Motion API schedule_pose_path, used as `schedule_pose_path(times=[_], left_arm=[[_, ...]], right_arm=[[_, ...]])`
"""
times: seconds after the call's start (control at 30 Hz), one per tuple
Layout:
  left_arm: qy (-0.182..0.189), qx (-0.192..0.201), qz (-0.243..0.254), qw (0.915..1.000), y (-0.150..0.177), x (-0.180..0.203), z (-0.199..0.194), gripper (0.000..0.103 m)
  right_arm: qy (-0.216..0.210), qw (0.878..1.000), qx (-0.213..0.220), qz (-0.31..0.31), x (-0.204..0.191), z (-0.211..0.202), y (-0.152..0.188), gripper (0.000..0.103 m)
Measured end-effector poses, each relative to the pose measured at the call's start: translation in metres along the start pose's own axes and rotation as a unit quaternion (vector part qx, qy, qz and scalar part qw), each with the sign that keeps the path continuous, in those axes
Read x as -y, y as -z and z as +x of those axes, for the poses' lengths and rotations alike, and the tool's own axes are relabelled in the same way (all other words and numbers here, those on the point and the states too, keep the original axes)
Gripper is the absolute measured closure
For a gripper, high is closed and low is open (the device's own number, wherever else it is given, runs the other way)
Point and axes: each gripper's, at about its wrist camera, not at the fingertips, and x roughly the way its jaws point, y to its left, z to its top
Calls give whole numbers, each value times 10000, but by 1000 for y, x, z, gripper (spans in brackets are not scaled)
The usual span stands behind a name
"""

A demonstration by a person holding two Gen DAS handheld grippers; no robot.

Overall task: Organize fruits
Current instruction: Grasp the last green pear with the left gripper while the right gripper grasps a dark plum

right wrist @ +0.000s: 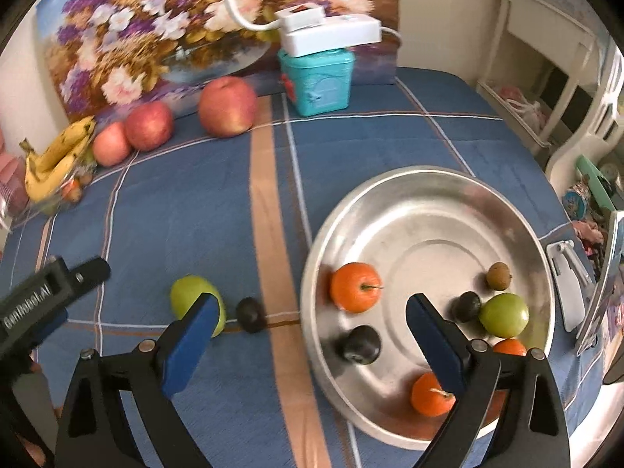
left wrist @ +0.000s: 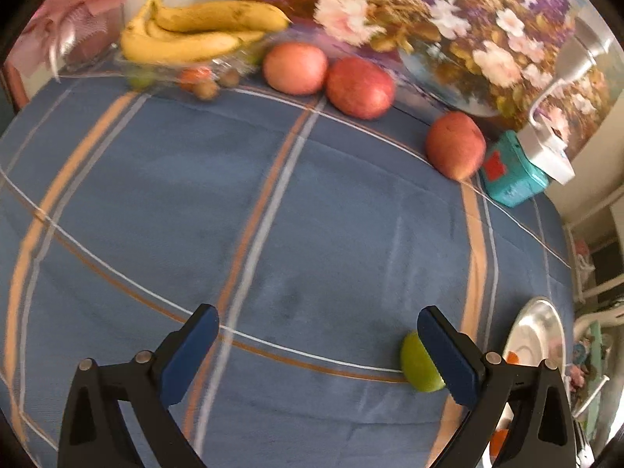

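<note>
My left gripper [left wrist: 316,316] hangs open over the blue checked cloth with nothing in its jaws. A green fruit [left wrist: 419,362] lies just behind its right finger. In the right wrist view that green fruit [right wrist: 191,296] and a dark plum [right wrist: 251,314] lie on the cloth, left of the round metal plate [right wrist: 390,179]. The plate holds oranges [right wrist: 355,286], two dark plums [right wrist: 360,345], a green fruit [right wrist: 503,315] and a small brown fruit [right wrist: 498,275]. My right gripper [right wrist: 312,304] is open above the plate's left rim and holds nothing.
Three red apples [right wrist: 227,106] line the far edge in front of a flower painting. Bananas [left wrist: 187,35] lie on a clear container with small fruits at the far left. A teal box [right wrist: 318,78] carries a white lamp base [right wrist: 327,31]. The left gripper's body [right wrist: 58,284] shows at the left.
</note>
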Motion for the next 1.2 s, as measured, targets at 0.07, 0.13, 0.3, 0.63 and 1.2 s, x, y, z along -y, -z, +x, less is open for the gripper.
schedule_pose_path(times=[0.07, 0.13, 0.3, 0.63, 1.2], left_arm=[[170, -105, -14, 9998, 2, 5, 5, 0], [216, -205, 72, 9995, 4, 13, 10, 0], [198, -409, 319, 9985, 8, 33, 23, 0], [603, -632, 350, 9956, 16, 55, 38, 25], [1159, -980, -153, 9883, 20, 47, 44, 60]], right_arm=[[16, 10000, 31, 68, 5, 0, -1, 6], [13, 9999, 43, 111, 8, 1, -1, 6], [49, 9998, 41, 204, 17, 6, -3, 6], [170, 9989, -10, 445, 31, 11, 1, 6], [92, 9983, -90, 575, 34, 12, 4, 6]])
